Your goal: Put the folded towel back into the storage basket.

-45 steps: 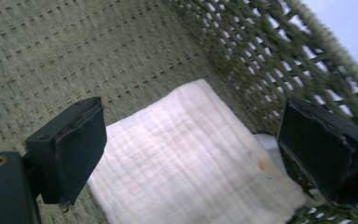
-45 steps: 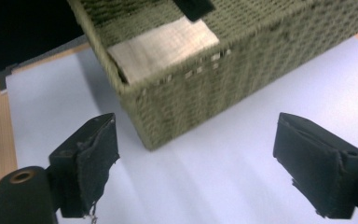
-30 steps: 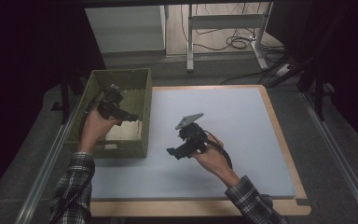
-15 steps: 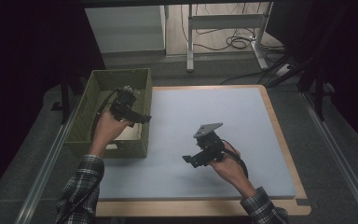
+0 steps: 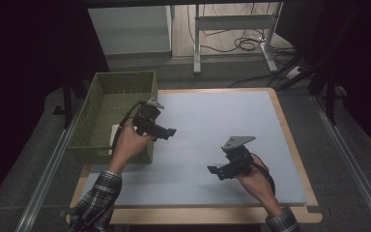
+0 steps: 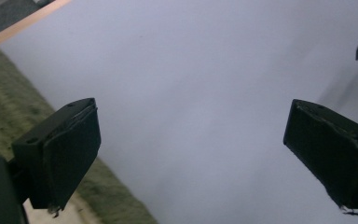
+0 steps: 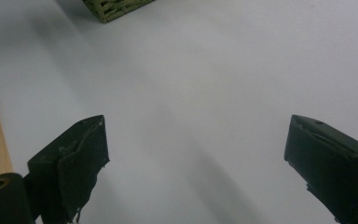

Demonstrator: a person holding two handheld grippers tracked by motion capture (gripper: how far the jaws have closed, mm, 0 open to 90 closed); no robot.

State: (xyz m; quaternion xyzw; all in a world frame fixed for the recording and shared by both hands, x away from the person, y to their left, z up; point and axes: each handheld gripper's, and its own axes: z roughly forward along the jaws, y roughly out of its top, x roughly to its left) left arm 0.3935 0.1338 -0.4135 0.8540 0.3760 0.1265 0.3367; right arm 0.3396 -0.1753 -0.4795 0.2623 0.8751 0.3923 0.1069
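My left gripper [image 5: 168,132] hangs just right of the green woven basket [image 5: 124,75], over the pale blue mat [image 5: 212,116]. In the left gripper view the left gripper [image 6: 191,154] has its jaws wide apart, with nothing but mat between them. My right gripper [image 5: 216,171] is low over the mat's front right part and points left. The right gripper [image 7: 193,163] is open and empty in its own view. A white object [image 5: 114,136] lies inside the basket near its front wall.
The basket wall [image 6: 9,112] runs along the left gripper's left side, and a basket corner [image 7: 116,7] is far ahead of the right gripper. A wooden border [image 5: 290,140] frames the mat. Metal rails [image 5: 48,164] flank the table; cables and a desk frame [image 5: 232,29] lie behind it.
The left gripper has moved from above the basket rightward out over the mat. The right gripper has drifted right and toward the front edge.
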